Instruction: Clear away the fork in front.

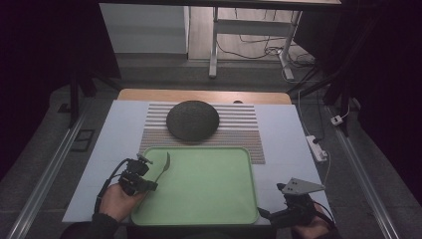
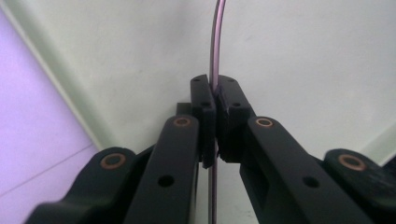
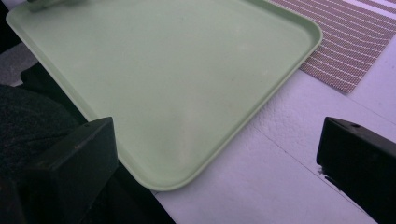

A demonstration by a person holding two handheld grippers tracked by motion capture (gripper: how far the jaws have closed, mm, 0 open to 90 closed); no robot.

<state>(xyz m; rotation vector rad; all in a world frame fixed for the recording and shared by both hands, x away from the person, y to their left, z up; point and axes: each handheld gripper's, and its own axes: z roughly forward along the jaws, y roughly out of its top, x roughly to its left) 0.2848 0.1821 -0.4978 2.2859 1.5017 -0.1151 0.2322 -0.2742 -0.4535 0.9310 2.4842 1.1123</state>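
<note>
1. Overhead, the left claw (image 1: pixel 152 183) is clenched on a thin utensil (image 1: pixel 164 167), seemingly a fork, that sticks out over the left part of the green tray (image 1: pixel 209 214). The right claw (image 1: pixel 266 215) hangs at the tray's near right corner, over the desk (image 1: pixel 283 134). A dark round plate (image 1: pixel 193 120) sits on a striped mat (image 1: pixel 244 130) behind the tray.
2. Along the left claw (image 2: pixel 215 100), the pads pinch the utensil's (image 2: pixel 215 42) thin edge above the tray's (image 2: pixel 299 56) floor.
3. Along the right claw (image 3: pixel 217 154), the jaws stand wide apart and released, with the tray's (image 3: pixel 187 70) corner and bare desk (image 3: pixel 261 186) between them; the mat (image 3: pixel 355 42) lies beyond.
</note>
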